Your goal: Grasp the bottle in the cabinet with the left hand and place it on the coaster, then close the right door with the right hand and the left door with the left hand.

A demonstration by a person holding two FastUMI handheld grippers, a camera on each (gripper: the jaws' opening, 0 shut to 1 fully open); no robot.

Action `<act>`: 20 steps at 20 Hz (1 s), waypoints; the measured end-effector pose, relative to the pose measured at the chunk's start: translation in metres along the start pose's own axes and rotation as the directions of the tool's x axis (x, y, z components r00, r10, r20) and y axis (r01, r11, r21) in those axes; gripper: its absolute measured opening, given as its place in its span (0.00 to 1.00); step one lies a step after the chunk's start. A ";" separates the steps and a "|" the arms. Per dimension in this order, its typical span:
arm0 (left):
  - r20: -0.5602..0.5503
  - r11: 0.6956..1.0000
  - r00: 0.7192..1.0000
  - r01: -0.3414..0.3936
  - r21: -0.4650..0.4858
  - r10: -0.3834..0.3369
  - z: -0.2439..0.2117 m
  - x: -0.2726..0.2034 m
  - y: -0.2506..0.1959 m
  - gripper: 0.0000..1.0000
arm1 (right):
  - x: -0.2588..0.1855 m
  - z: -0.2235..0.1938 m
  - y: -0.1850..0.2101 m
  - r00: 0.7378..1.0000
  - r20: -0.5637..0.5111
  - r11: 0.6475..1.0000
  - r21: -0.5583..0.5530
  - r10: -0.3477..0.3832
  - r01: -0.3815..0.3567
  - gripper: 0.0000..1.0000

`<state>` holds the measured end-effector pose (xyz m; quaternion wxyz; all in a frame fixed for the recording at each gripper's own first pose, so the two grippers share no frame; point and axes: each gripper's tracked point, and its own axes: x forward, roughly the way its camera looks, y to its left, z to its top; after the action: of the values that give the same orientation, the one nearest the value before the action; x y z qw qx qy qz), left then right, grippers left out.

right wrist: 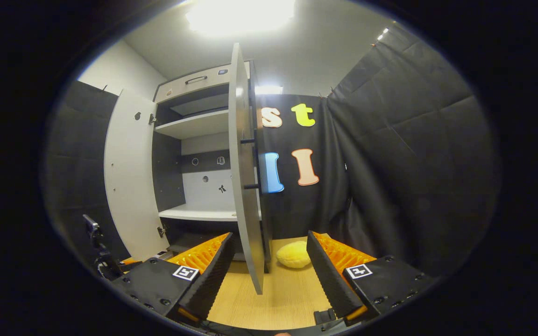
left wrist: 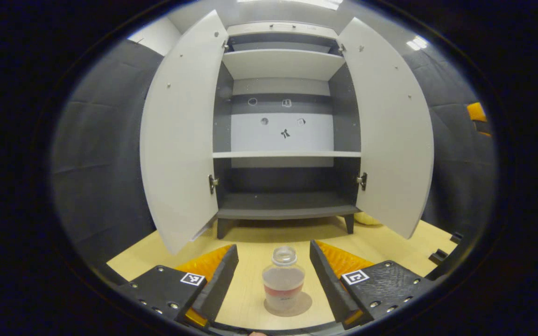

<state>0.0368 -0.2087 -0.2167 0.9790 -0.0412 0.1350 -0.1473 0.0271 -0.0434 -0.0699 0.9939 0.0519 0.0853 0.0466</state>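
The tall grey cabinet with pale shelves [left wrist: 282, 140] stands on the light wooden table [left wrist: 250, 289], both of its flat pale doors swung wide: the left door [left wrist: 178, 135] and the right door [left wrist: 392, 126], whose outer face carries a dark bar handle [right wrist: 255, 163]. The small clear glass bottle with a pale fill and reddish band [left wrist: 283, 280] stands upright, long axis vertical and mouth up, on the round brown coaster [left wrist: 297, 305] in front of the cabinet. The left gripper [left wrist: 273, 275] points level at the cabinet, jaws spread wide either side of the bottle (touching neither side). The right gripper [right wrist: 266, 268] is released too, its fingers straddling the right door's edge without contact; a yellow rounded object [right wrist: 293, 254] lies beyond.
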 end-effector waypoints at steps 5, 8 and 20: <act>0.064 1.000 0.998 -0.020 -0.010 0.021 0.050 -0.036 0.029 0.90 | 0.027 0.027 -0.018 0.996 0.036 0.997 0.003 -0.080 0.080 0.98; 0.065 0.998 0.996 -0.063 -0.019 0.064 0.063 -0.052 0.058 0.90 | 0.047 0.044 -0.025 0.988 0.067 0.990 -0.027 -0.140 0.142 0.98; 0.123 0.966 0.958 -0.260 -0.008 0.259 0.105 -0.086 0.198 0.90 | 0.112 0.089 -0.035 0.921 0.144 0.925 -0.066 -0.362 0.374 0.98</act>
<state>0.0414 0.0100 -0.1177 0.9965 -0.0281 0.0778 -0.0152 0.1551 -0.0752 -0.0051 0.9897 -0.0081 0.0271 -0.1407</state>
